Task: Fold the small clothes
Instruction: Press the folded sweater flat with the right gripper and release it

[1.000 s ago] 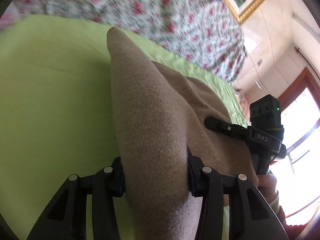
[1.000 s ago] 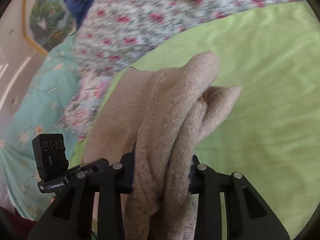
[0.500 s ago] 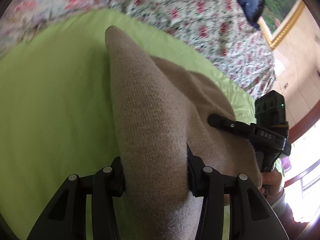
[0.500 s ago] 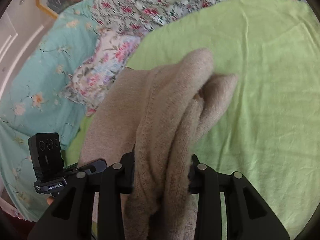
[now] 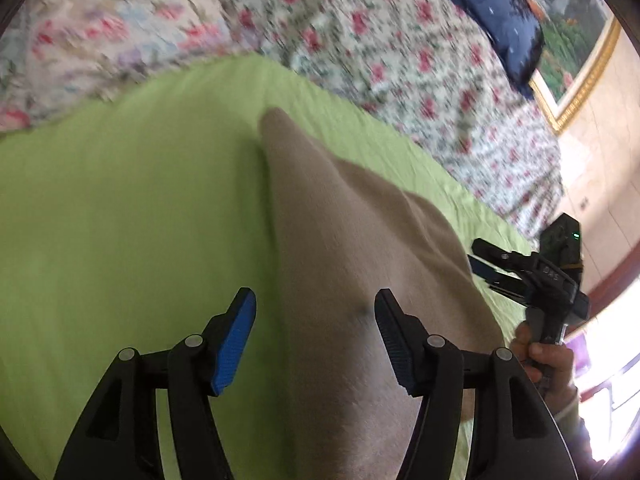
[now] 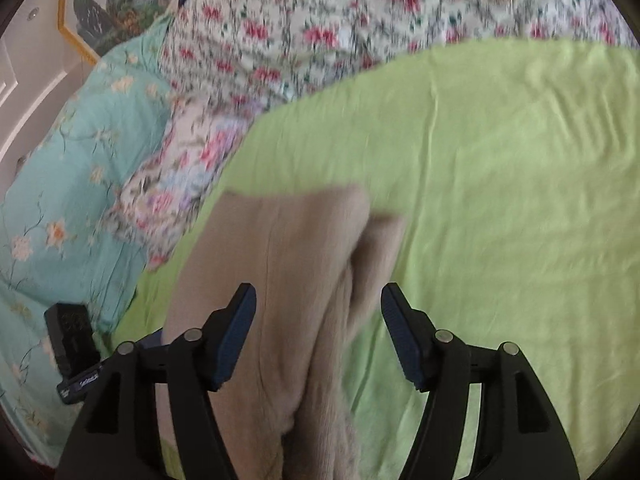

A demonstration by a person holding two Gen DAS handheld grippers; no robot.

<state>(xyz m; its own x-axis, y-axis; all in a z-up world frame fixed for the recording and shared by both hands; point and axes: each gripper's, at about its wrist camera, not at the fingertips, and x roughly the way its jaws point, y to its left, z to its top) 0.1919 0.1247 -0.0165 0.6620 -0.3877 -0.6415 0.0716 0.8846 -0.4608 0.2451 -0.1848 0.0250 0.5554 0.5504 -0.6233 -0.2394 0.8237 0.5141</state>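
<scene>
Letting go is the step I judge I'm at: my left gripper [image 5: 314,336] and right gripper [image 6: 318,330] both stand wide, the tan knit garment [image 5: 360,280] lying between their fingers on the green sheet [image 5: 120,220]. Next I should back off, then check the fold.

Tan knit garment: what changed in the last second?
Both tongs let go. The left tongs and right tongs, shut on the tan knit garment a second ago, now stand open with it lying between their fingers, unclamped. The view also swung further over the floral bedding. The garment remains bunched on the green sheet.
</scene>
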